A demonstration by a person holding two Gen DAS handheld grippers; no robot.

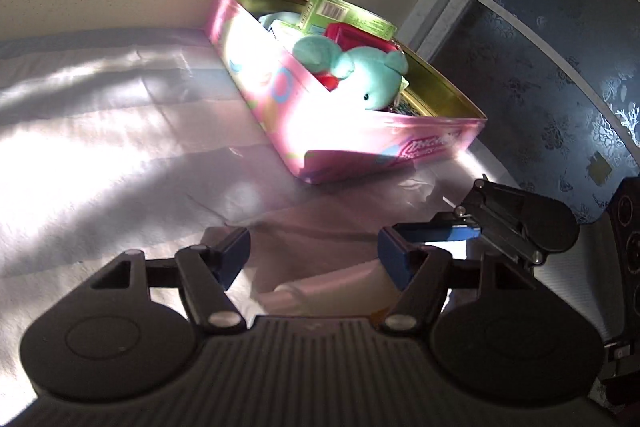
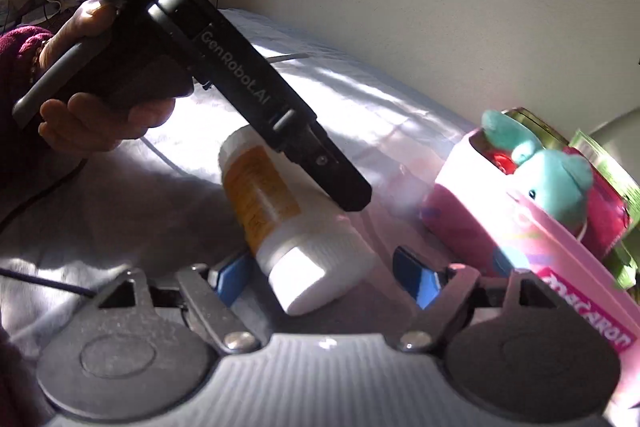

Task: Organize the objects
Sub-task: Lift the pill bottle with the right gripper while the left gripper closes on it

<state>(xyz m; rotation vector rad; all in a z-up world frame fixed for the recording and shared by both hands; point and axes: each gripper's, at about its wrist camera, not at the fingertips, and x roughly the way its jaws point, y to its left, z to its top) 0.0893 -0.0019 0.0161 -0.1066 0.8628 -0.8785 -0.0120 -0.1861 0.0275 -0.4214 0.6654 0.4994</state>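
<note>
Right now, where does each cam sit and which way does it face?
Left wrist: rides the left tongs, facing across the sheet-covered bed to the pink tin by the wall; own open fingers show, right tongs at right.
Right wrist: rides the right tongs, looking along the white bottle lying between its open fingers; the left tongs' body and the left hand show.
Shared: tin, teal plush, bottle, bed.

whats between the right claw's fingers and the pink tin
In the right wrist view, only bare sheet separates the right claw from the pink tin. The white bottle lies between the open fingers themselves.
</note>
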